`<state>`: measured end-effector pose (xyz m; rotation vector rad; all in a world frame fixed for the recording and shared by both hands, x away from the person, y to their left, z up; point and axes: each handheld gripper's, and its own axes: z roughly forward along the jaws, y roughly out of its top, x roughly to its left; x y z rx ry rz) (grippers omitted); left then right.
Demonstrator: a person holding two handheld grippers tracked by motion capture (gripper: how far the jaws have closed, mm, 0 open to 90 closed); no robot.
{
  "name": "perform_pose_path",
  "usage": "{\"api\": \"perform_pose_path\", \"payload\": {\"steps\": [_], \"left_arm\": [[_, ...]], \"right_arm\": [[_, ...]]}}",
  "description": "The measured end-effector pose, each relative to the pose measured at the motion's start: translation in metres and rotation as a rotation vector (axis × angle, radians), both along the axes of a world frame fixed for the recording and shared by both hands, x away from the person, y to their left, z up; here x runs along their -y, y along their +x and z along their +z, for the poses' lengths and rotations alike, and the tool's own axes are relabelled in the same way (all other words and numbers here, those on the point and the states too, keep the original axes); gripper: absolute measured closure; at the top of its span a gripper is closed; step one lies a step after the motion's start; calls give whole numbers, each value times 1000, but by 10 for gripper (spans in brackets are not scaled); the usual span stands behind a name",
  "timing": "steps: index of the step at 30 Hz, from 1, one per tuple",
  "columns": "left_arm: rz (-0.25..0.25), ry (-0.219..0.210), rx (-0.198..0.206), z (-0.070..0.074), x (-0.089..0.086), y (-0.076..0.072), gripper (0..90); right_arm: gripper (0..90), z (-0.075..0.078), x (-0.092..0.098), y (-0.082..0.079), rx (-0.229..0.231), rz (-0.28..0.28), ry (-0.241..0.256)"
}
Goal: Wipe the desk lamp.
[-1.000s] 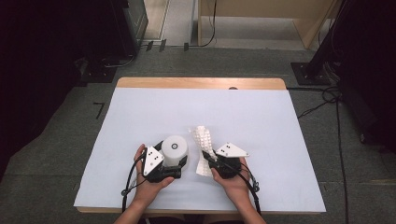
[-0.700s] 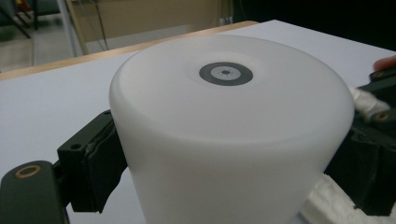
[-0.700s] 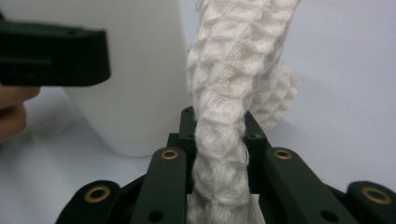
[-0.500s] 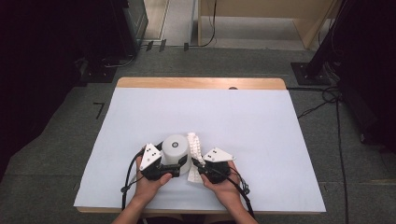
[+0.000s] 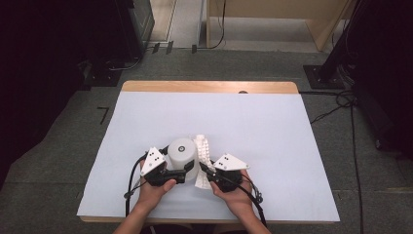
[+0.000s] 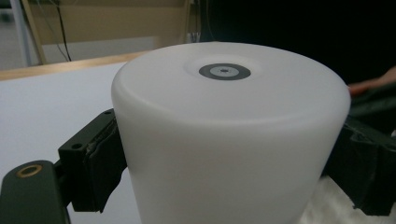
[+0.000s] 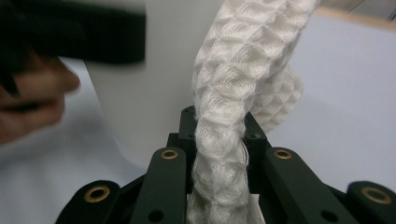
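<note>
White cylinder (image 5: 183, 155) standing upright on the pale table sheet (image 5: 272, 126) near the 6 o'clock edge, clamped by left gripper (image 5: 187, 172) across its sides. Waffle-weave cloth (image 5: 202, 152) at 3 o'clock of the cylinder, touching it, pinched tight in right gripper (image 5: 207, 171) and rising past the wall.

Black grippers, grey plates, bare forearms

The left gripper (image 5: 187, 170) and right gripper (image 5: 203, 169) show black fingers (image 7: 164, 186) with brass-ringed screw holes, dotted three-cornered plates and trailing black cables.
</note>
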<state>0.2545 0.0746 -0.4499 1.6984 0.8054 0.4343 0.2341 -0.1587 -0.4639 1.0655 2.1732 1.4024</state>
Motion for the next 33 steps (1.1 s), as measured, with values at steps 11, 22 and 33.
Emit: {"api": "perform_pose_path", "payload": {"steps": [11,22,33], "left_arm": [[-37,20,34,-4,9,-3,89],[-14,76,42,-18,7,2,88],[124,116,13,-13,25,-14,11]], "right_arm": [[771,11,6,-1,29,-23,41],[770,11,24,6,24,-68,45],[768,1,31,13,-12,-83,31]]}}
